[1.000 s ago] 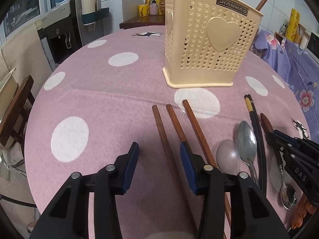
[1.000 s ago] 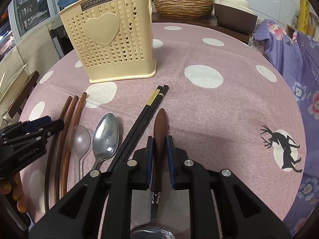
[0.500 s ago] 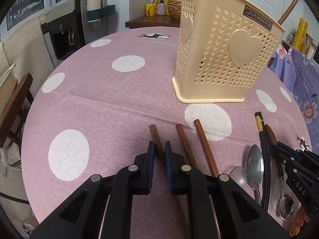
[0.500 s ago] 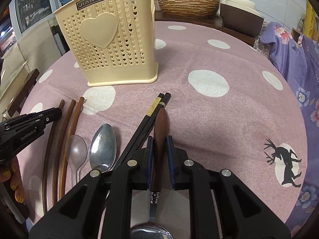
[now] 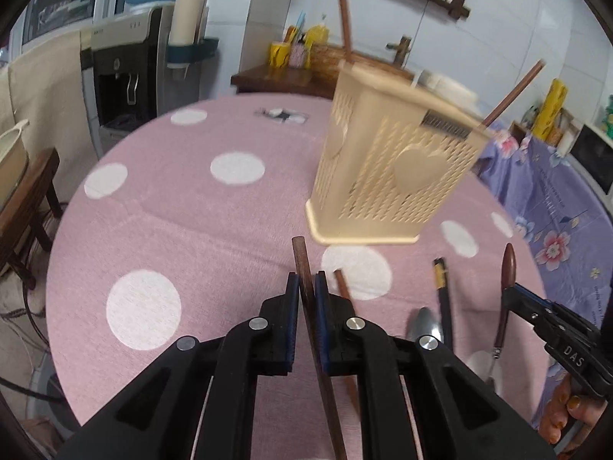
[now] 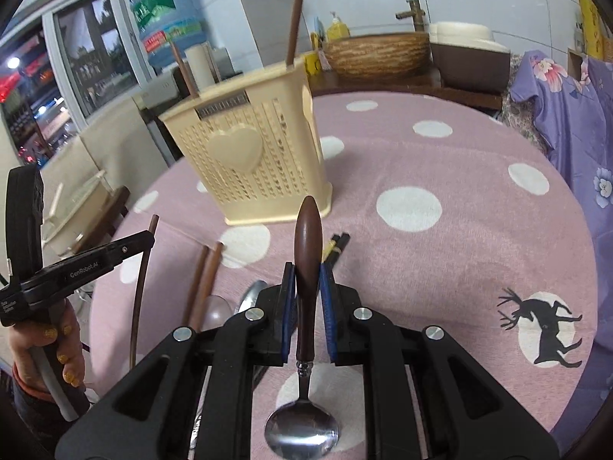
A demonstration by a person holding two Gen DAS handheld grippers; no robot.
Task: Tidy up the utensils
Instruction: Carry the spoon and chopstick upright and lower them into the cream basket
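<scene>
My left gripper (image 5: 306, 287) is shut on a brown wooden chopstick (image 5: 300, 260) and holds it above the pink dotted table (image 5: 191, 222); it also shows in the right wrist view (image 6: 141, 268). My right gripper (image 6: 307, 280) is shut on the brown handle of a spoon (image 6: 307, 237), lifted, with its steel bowl (image 6: 301, 435) toward the camera. The cream perforated utensil holder (image 5: 398, 176) stands ahead with two brown sticks in it; it also shows in the right wrist view (image 6: 249, 161).
On the table lie two brown chopsticks (image 6: 203, 276), a black chopstick pair (image 6: 337, 243), a steel spoon (image 5: 425, 326) and a clear spoon (image 6: 216, 308). A purple floral cloth (image 5: 555, 207) lies at the right. A water dispenser (image 5: 122, 73) and a wooden chair (image 5: 23, 199) stand at the left.
Both grippers have risen off the table, the left with a chopstick and the right with the spoon. A second ago the left gripper was open over the chopsticks; it then shut on one.
</scene>
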